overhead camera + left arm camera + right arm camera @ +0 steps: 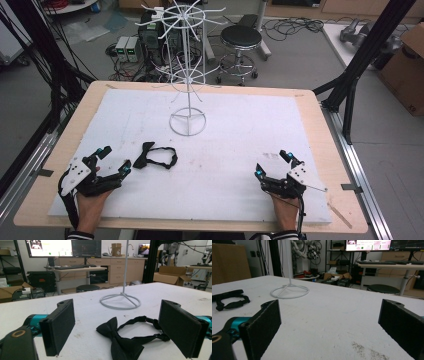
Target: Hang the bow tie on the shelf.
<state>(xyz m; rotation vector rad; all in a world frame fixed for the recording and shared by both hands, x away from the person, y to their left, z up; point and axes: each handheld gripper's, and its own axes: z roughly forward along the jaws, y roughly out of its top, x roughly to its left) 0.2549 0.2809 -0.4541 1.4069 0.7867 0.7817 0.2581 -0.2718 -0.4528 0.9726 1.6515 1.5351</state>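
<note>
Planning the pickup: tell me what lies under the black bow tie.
The black bow tie lies flat on the white mat. Whatever its knot and strap cover is hidden.

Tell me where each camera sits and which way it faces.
High view: above the table's near edge, looking forward and down; both hands, left claw, right claw.
Left gripper view: rides the left claw, facing the bow tie.
Right gripper view: rides the right claw, facing bare table.
All three show the white stand.

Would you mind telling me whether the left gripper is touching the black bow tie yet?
Apart. In the left gripper view the bow tie lies on the table between the open left gripper jaws, with white surface visible on both sides.
</note>
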